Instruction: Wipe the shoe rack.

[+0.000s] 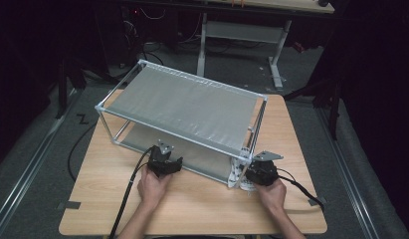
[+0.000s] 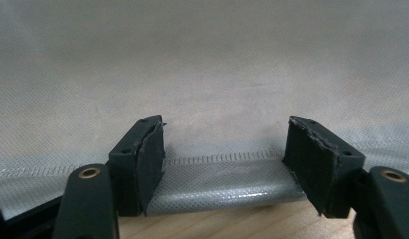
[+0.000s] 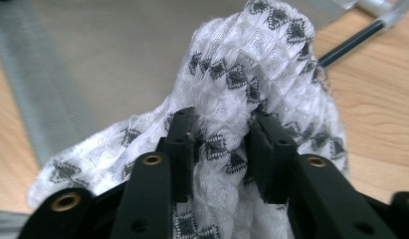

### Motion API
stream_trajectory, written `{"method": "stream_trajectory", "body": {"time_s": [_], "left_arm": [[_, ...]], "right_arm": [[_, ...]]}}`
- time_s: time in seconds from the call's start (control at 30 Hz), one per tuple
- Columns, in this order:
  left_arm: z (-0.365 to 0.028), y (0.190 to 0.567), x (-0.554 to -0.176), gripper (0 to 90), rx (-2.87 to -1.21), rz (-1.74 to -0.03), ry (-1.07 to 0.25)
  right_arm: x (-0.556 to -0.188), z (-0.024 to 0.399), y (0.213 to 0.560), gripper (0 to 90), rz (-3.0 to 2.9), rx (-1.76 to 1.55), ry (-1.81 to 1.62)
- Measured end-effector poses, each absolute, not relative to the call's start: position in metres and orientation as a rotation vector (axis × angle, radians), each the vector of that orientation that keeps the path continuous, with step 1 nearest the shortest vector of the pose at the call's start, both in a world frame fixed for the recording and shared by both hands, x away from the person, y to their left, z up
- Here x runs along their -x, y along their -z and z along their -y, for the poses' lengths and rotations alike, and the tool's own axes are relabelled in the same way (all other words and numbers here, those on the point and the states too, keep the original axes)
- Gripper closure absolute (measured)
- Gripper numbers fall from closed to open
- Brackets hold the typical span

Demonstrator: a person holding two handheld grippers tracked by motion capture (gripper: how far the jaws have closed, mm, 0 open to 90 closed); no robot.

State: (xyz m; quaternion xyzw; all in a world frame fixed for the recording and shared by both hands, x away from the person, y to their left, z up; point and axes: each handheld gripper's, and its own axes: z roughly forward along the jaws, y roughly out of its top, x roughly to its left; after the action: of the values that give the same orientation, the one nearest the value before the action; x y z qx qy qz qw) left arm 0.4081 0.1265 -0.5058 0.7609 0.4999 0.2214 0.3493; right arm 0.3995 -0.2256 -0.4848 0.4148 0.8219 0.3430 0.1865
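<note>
Now the cloth (image 3: 242,99), white with black diamond marks, lies bunched on the table (image 1: 192,204) at the rack's (image 1: 182,104) near right corner, directly ahead of the right gripper (image 3: 219,132). Its jaws stand narrowed with a fold of the weave between them, pads pressing in, so it looks gripped. The bundle's long axis runs away from that gripper toward the grey shelf. The right hand is much the nearer one. The left gripper (image 2: 224,149), well apart at the rack's front, is wide open astride the lower shelf's hem (image 2: 217,179), holding nothing.
</note>
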Motion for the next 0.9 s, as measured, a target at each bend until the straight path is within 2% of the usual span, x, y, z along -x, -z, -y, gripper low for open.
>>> {"method": "stream_trajectory", "body": {"time_s": [0.27,0.7,0.9], "left_arm": [[-0.126,0.506,-0.408,33.9,-1.975,-1.289,-0.574],[-0.127,0.506,-0.403,38.2,-1.974,-1.28,-0.577],[-0.127,0.506,-0.403,39.0,-1.975,-1.276,-0.575]], "right_arm": [[-0.397,0.226,0.486,75.8,-2.319,-1.144,-0.931],[-0.371,0.22,0.488,80.4,-2.359,-1.09,-0.942],[-0.38,0.223,0.486,81.5,-2.351,-1.091,-0.932]]}}
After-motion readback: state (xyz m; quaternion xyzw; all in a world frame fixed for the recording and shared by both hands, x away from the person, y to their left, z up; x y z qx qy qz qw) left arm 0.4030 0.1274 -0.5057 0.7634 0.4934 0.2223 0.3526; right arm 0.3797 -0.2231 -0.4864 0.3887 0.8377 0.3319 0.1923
